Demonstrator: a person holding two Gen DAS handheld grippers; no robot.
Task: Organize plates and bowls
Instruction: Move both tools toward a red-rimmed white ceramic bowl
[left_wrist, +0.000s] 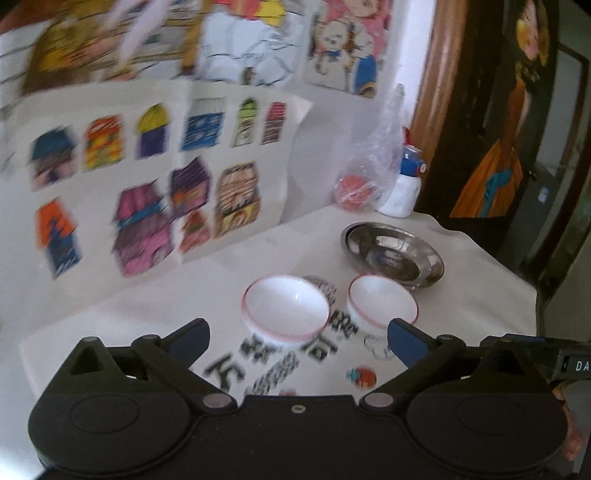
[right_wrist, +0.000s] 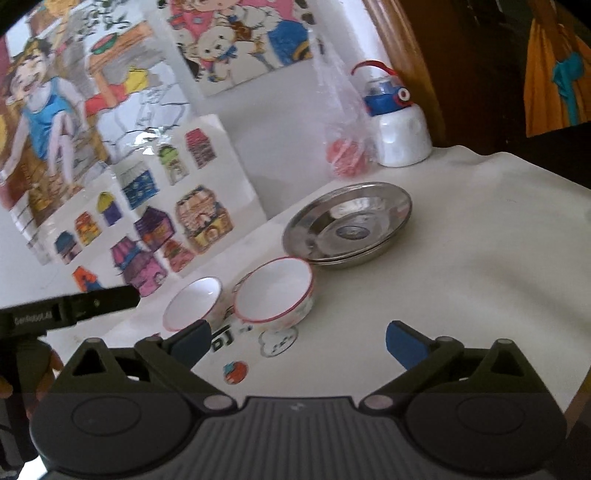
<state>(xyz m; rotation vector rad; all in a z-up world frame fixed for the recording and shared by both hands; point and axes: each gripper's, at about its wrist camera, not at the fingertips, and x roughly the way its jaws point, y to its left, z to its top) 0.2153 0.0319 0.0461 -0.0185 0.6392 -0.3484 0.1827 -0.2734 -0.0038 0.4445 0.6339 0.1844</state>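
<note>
Fingers spread wide and empty on left gripper and right gripper; bowls side by side on surface near stacked steel plates, so nest squarely, gripping by rim.

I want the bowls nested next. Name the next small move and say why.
Probably bring the open right gripper onto the rim of the nearer white red-rimmed bowl to lift it into the other white red-rimmed bowl. Both stand upright, apart, beside the stacked steel plates; neither gripper holds anything.
</note>
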